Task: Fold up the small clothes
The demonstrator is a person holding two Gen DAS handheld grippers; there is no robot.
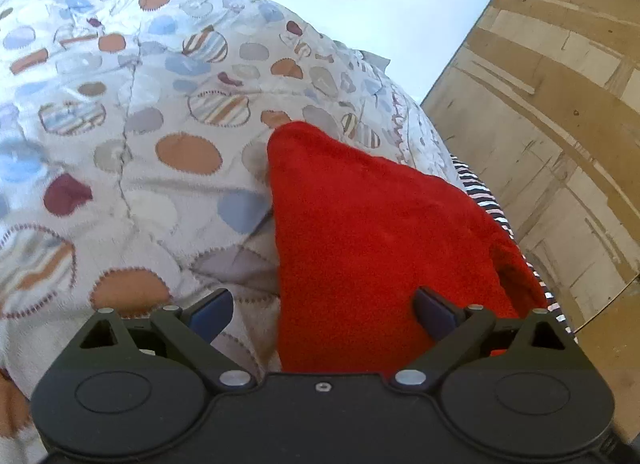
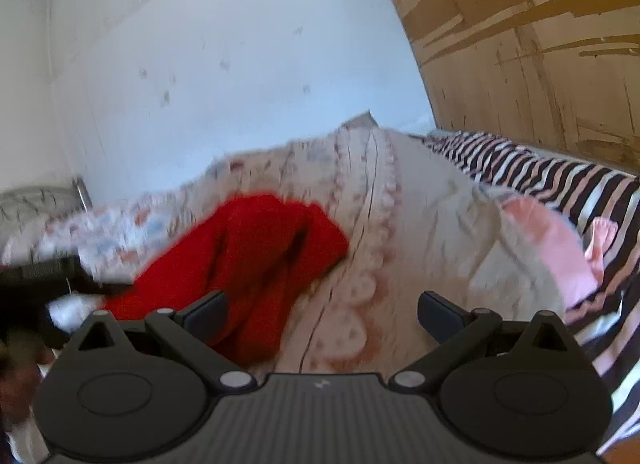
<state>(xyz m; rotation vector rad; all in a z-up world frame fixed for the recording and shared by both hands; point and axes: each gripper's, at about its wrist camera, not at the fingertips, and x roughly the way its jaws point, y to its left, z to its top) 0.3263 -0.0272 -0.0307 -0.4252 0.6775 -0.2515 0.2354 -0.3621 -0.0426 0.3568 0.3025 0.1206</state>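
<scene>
I hover both grippers, left gripper [image 1: 322, 310] and right gripper [image 2: 322, 314], fingers spread and empty, over the red garment [image 1: 372, 232] bunched on the patterned quilt [image 1: 132, 136], where a careless pinch could snag bedding too.

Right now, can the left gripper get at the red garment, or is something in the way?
Probably yes. The left gripper is open, and the red garment lies on the patterned quilt directly ahead, already reaching between the fingers. Nothing lies on top of it.
</scene>
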